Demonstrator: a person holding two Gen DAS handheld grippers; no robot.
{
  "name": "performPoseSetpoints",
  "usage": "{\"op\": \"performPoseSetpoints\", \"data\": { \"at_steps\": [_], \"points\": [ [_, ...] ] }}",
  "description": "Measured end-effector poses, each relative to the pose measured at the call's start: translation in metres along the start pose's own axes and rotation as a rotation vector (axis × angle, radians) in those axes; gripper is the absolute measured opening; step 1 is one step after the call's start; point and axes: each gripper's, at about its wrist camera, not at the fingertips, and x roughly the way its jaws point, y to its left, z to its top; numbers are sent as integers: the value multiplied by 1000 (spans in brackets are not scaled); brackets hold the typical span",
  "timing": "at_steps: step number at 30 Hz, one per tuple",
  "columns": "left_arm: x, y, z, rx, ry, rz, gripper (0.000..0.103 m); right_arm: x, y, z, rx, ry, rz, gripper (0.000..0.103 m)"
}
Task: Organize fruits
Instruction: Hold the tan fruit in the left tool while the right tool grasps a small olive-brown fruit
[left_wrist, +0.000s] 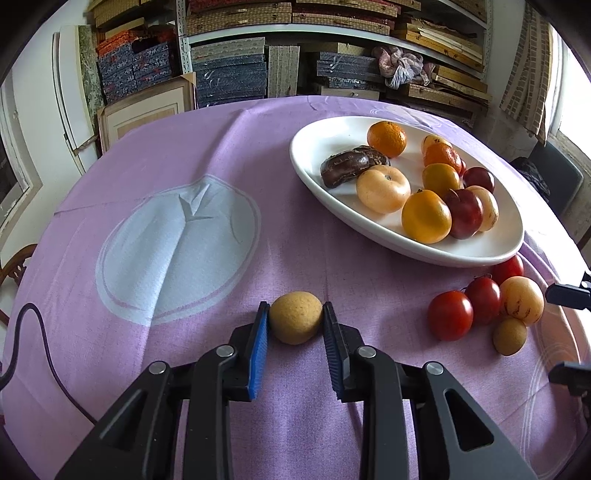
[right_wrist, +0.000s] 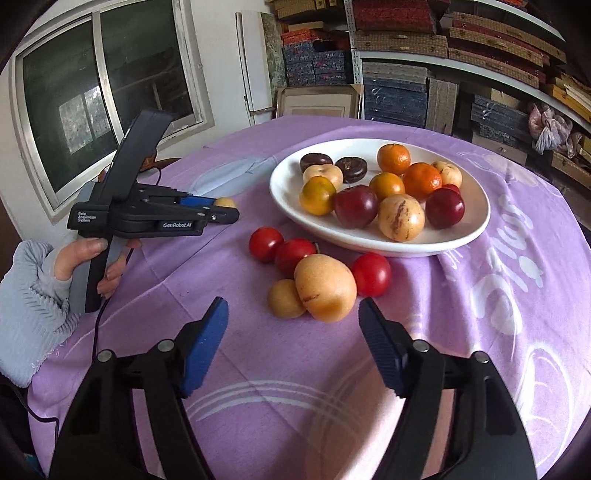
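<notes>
A small tan round fruit (left_wrist: 294, 317) sits between the pads of my left gripper (left_wrist: 295, 317), which is shut on it just above the purple cloth; the fruit also shows in the right wrist view (right_wrist: 224, 202). A white oval plate (left_wrist: 317, 147) holds oranges, dark red plums, pale melons and dark brown fruits. Loose on the cloth lie three red tomatoes (right_wrist: 265, 243), a pale pepino melon (right_wrist: 325, 288) and a small tan fruit (right_wrist: 285, 298). My right gripper (right_wrist: 291, 314) is open and empty, just short of the pepino melon.
The round table wears a purple cloth (left_wrist: 184, 155) with pale printed patterns. Shelves of stacked boxes (left_wrist: 229, 70) stand behind the table. A window (right_wrist: 92, 88) is at the left. A black cable (left_wrist: 40, 343) runs over the cloth's left edge.
</notes>
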Motion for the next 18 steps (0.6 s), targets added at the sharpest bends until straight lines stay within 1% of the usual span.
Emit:
{"op": "performPoseSetpoints", "data": {
  "at_steps": [2,5,8,11,12,15,16,18],
  "points": [
    [0,0,0,1,0,1,29,-1,2,-2,5,4,36,69],
    [0,0,0,2,0,2,29,-2,15,-4,-41,9,68,68],
    [0,0,0,2,0,1,29,5,20,-2,-53,34,96,68],
    [0,0,0,2,0,1,29,18,19,3,-32,69,87,67],
    [0,0,0,1,0,1,30,20,19,5,-27,69,88,62],
    [1,0,0,2,0,1,30,26,23,11,-50,64,51,53],
    [1,0,0,1,0,1,30,29,26,13,-70,69,22,50],
    [1,-1,0,2,0,1,30,38,34,15,-122,92,-76,47]
  ]
}}
